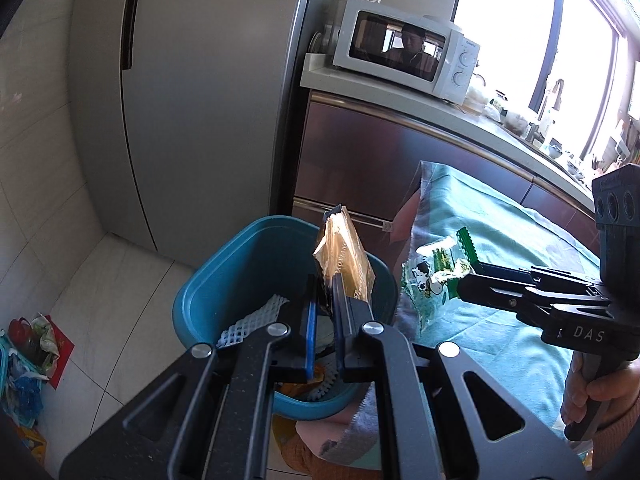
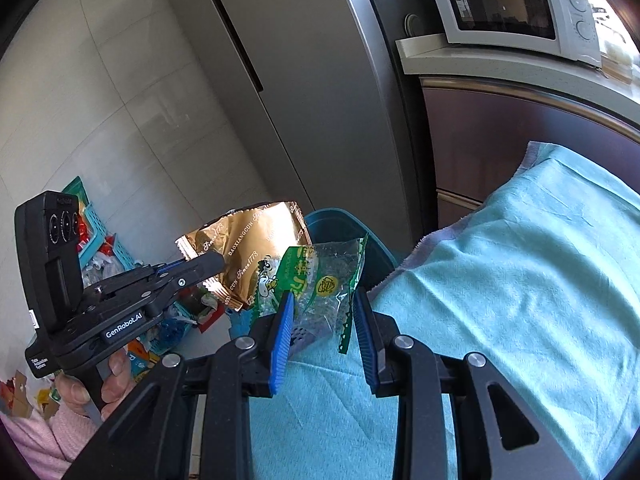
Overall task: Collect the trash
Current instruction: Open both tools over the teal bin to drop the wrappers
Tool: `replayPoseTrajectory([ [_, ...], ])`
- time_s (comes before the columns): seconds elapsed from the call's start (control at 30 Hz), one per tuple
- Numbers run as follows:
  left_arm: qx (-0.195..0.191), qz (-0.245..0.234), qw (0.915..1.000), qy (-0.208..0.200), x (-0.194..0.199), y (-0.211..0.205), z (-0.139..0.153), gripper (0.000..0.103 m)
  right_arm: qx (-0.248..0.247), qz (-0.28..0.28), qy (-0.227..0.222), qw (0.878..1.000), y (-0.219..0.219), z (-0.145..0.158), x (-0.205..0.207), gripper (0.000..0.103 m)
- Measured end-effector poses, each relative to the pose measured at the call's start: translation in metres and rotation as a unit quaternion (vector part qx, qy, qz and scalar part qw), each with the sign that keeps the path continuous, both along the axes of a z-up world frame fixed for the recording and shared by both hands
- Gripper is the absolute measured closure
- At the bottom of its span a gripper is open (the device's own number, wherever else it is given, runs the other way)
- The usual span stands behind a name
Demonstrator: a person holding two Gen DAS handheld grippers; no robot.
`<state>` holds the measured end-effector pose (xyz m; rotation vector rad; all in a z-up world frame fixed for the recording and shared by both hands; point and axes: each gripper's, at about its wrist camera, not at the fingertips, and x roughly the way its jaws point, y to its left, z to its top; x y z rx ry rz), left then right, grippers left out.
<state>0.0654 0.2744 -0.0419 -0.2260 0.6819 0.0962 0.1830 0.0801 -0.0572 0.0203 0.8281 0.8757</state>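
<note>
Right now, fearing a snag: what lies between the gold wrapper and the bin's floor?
Left wrist view: white foam netting and other scraps, inside the bin.

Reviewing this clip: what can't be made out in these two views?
- Bin contents: left view, hidden by the left hand-held gripper and gold wrapper.
- Bin in the right view: mostly behind the gold wrapper and green wrapper.
- Floor clutter: cut off by the frame edge.
- Counter items: washed out by window glare.

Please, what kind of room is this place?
Most likely a home kitchen: a microwave stands on a counter, a tall fridge is beside it, and the counter by the window is crowded with small things.
</note>
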Motion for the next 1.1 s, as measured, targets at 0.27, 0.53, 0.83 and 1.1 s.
replayPoseTrajectory([
  [0.27, -0.002, 0.01, 0.9999, 0.014, 0.01, 0.003, -0.012, 0.095, -0.02, 0.002, 0.002, 1.0, 0.013, -0.006, 0.007, 0.074],
  [0.53, -0.01, 0.017, 0.9993, 0.032, 0.023, 0.007, -0.03, 0.095, -0.04, -0.001, 0.007, 0.999, 0.025, -0.011, 0.017, 0.072],
  [0.83, -0.034, 0.025, 0.9978, 0.052, 0.041, 0.013, -0.055, 0.089, -0.061, -0.001, 0.0, 0.998, 0.039, -0.016, 0.02, 0.065],
  [1.1, -0.033, 0.028, 0.998, 0.046, 0.04, 0.01, -0.058, 0.066, -0.049, -0.008, 0.002, 0.999, 0.03, -0.014, 0.02, 0.057],
])
